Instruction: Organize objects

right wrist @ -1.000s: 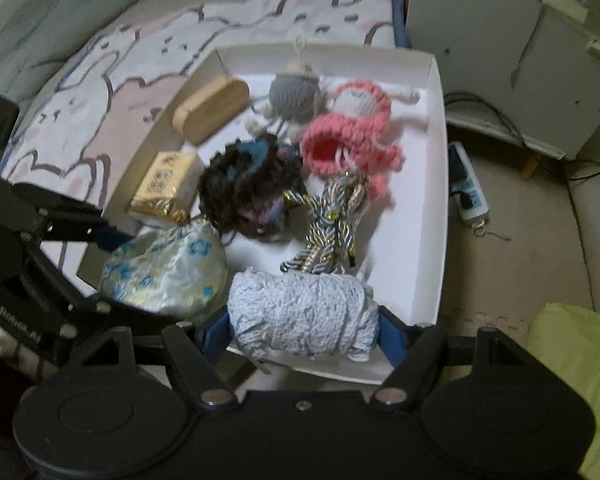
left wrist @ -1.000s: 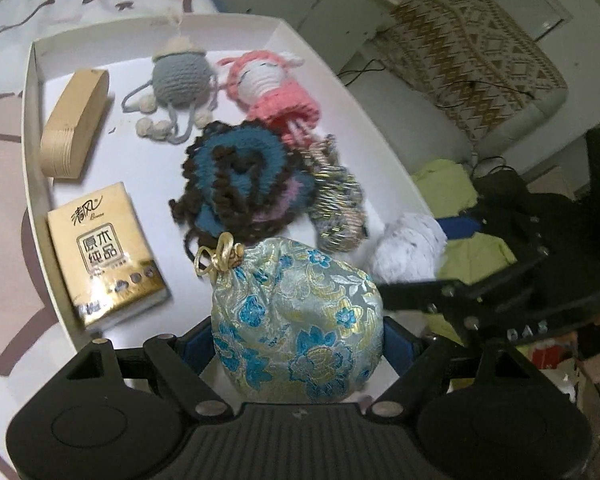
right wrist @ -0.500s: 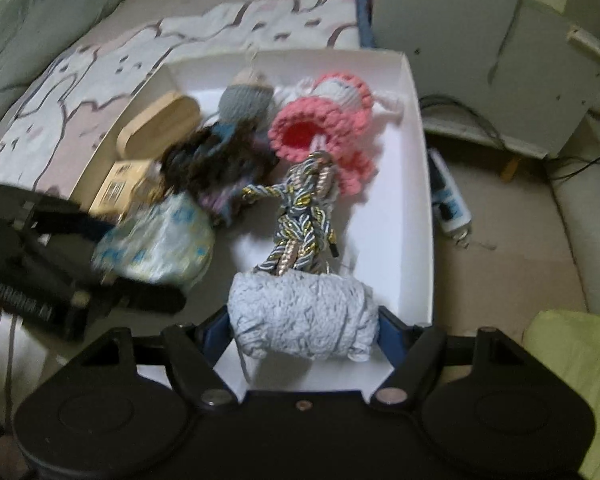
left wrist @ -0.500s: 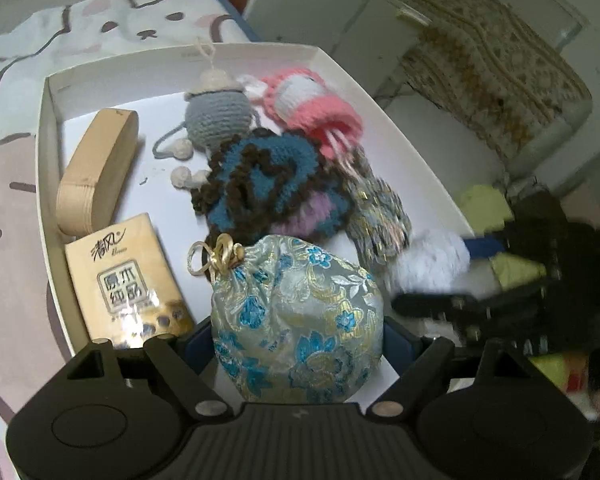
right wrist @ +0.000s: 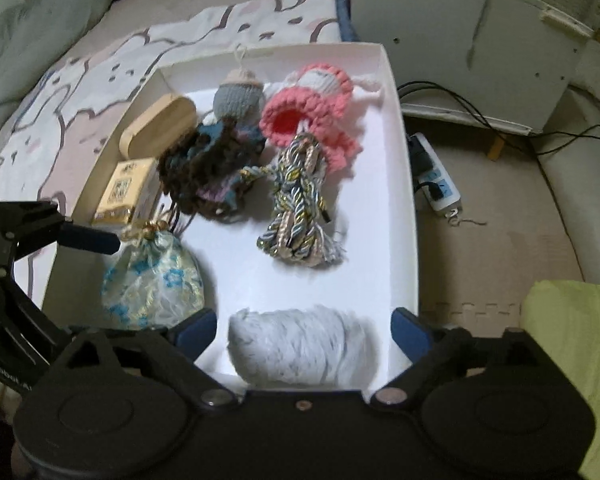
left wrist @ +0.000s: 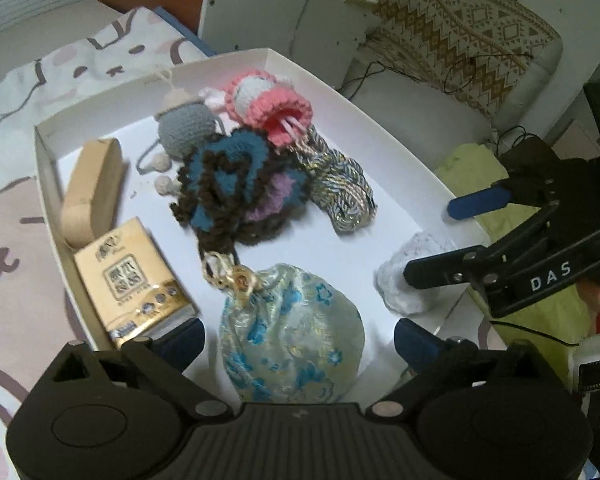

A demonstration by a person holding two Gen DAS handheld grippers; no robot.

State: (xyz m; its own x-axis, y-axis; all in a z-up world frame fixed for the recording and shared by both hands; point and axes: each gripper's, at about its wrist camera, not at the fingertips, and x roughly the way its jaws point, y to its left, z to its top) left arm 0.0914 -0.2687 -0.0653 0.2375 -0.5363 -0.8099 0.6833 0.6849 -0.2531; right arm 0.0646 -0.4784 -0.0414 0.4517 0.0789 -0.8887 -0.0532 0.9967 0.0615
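A white shallow box (left wrist: 340, 92) (right wrist: 404, 160) holds everything. A floral brocade pouch (left wrist: 292, 332) (right wrist: 152, 280) lies on the box floor near its front edge. My left gripper (left wrist: 300, 340) straddles it, its jaws opening, with a gap at each blue pad, so it is open. To the pouch's right lies a white yarn bundle (right wrist: 300, 350) (left wrist: 412, 276). My right gripper (right wrist: 304, 330) (left wrist: 430, 240) stands around the bundle, jaws opening and pads clear of it.
Further back in the box are a tissue pack (left wrist: 132, 276), a wooden case (left wrist: 92, 188), a grey crochet doll (left wrist: 186, 130), a pink crochet doll (left wrist: 268, 100), a blue-brown crochet piece (left wrist: 228, 184) and a braided cord (right wrist: 296, 208). A power strip (right wrist: 436, 180) and green cloth (right wrist: 572, 340) lie right of the box.
Both grippers' jaws have spread wider. The pouch and the white bundle, gripped before, now lie loose on the box floor between the pads.
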